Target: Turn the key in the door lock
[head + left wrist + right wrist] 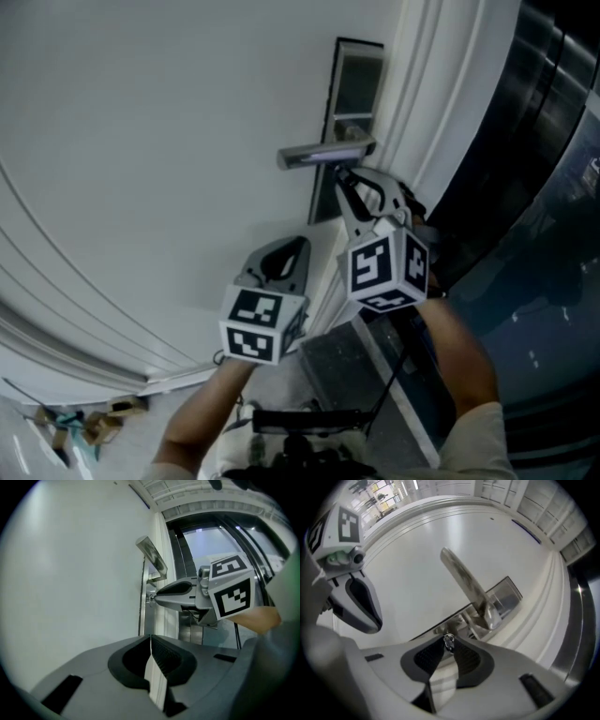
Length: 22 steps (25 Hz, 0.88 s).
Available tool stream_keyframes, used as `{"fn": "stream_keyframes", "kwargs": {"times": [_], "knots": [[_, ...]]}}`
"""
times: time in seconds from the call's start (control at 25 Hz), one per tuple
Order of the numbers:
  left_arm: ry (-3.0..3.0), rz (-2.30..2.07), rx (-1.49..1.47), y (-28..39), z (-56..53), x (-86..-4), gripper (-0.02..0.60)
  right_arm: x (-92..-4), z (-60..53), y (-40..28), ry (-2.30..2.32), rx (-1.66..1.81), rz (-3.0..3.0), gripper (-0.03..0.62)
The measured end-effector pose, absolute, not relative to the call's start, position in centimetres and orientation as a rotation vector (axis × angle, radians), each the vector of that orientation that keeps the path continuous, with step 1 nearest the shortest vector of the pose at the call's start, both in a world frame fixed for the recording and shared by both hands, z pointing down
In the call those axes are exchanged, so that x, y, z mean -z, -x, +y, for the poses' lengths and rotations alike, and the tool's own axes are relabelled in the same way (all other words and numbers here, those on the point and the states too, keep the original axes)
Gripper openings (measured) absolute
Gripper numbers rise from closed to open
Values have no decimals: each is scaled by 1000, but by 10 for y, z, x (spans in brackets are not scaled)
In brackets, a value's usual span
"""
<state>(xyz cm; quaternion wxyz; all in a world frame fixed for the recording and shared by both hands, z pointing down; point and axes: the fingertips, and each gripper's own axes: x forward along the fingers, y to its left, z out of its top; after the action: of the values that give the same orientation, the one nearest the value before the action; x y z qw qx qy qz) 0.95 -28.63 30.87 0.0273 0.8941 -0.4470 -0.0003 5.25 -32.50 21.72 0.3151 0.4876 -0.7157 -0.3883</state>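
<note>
**Right claw on the key, left claw idle**

The key (pixel 449 640) sits in the lock just below the lever handle (pixel 323 153), on the metal lock plate (pixel 354 84) near the edge of the white door (pixel 141 141). The right claw (pixel 345 183) reaches in under the handle and pinches the key's small head between its very tips. That looks like the grip needed for twisting, since only the head stands out from the plate. From this claw's own view the handle runs at a slant, so the claw appears rolled about its pointing line, which fits a turn under way. How far the lock has turned I cannot tell.

The left claw (pixel 150 638) is closed on nothing. It hangs just beside the right one, off the door, likely kept clear so it does not foul the handle. Both claws point level at the door, and the right forearm (pixel 459 356) stretches in from below.
</note>
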Motion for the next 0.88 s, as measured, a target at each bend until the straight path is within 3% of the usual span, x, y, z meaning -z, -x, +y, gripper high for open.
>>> {"fn": "stream_keyframes", "kwargs": {"times": [0.16,0.28,0.52,0.88], "knots": [[-2764,-1374,1,-11,-287,-309,21,-213,-325,-53,-1345,837,-2095,74],[-2766,-1371,-3,-12,-286,-309,21,-209,-325,-55,-1390,671,-2256,20],[-2769,-1373,-5,-12,-287,-309,21,-206,-327,-61,-1468,479,-2426,20],[-2770,-1370,-6,-14,-286,-310,21,-203,-329,-69,-1502,-77,-2798,28]]}}
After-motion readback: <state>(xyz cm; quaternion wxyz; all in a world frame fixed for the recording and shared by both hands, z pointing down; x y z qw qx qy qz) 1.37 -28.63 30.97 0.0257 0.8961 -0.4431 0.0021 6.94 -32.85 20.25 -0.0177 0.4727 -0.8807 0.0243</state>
